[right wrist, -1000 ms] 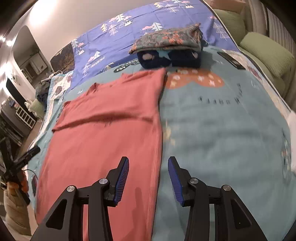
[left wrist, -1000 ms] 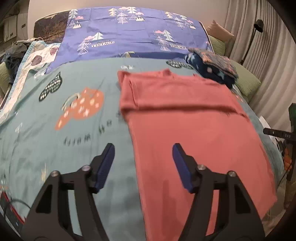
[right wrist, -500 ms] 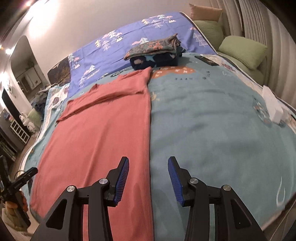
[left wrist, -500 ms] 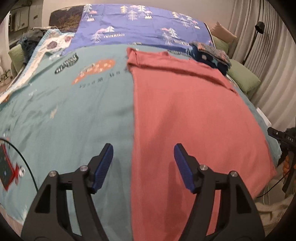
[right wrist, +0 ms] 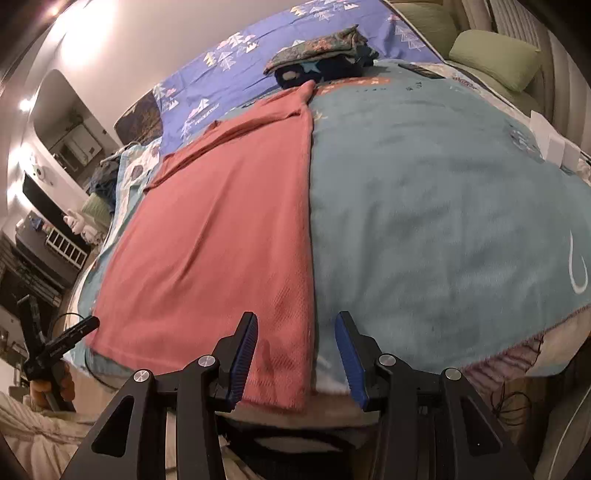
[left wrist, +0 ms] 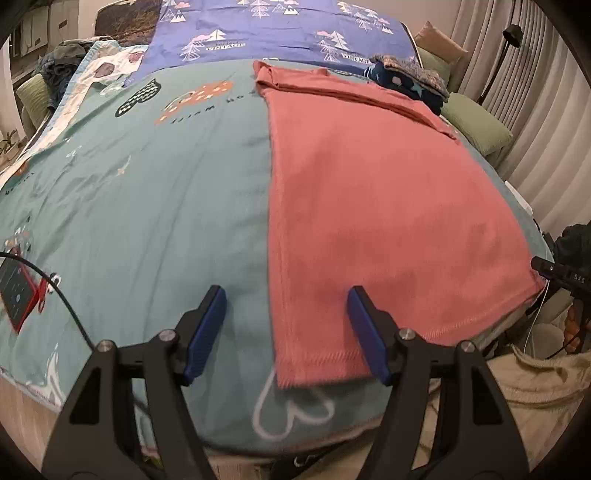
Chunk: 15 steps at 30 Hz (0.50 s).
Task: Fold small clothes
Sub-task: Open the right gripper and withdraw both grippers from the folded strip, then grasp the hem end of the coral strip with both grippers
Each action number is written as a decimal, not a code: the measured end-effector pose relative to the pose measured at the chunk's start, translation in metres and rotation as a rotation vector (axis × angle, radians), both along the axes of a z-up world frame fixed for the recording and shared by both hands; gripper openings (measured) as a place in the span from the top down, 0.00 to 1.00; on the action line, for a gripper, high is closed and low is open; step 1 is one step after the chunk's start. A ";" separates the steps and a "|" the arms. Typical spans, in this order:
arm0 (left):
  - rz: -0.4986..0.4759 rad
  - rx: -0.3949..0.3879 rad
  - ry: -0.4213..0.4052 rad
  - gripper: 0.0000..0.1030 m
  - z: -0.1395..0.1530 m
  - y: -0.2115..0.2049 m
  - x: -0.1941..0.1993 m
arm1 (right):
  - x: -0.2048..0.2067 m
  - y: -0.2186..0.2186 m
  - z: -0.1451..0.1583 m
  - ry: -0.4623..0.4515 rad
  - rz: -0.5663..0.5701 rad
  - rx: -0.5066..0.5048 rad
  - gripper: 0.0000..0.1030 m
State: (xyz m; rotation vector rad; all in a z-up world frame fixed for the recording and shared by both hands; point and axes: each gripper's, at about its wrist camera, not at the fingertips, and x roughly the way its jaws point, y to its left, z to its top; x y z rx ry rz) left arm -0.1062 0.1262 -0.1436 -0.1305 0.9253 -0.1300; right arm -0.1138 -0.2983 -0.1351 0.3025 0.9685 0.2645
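A salmon-red garment lies flat and lengthwise on the teal bed cover, sleeves folded in at the far end. My left gripper is open above the garment's near left hem corner, which sits between its blue pads without touching them. In the right wrist view the same garment fills the left half. My right gripper is open over the near right hem corner, its pads apart from the cloth.
A stack of folded dark patterned clothes sits at the far end near the purple tree-print sheet. A red-cased device with a cable lies at the left bed edge. Green pillows line the right side. The bed's front edge is just below both grippers.
Both grippers have drawn back along the garment from its middle to its near hem at the bed's front edge. Their jaws look the same width.
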 end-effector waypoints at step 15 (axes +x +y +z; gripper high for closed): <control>-0.070 -0.085 0.045 0.90 0.001 -0.007 -0.011 | -0.008 0.004 -0.009 0.030 0.031 0.056 0.92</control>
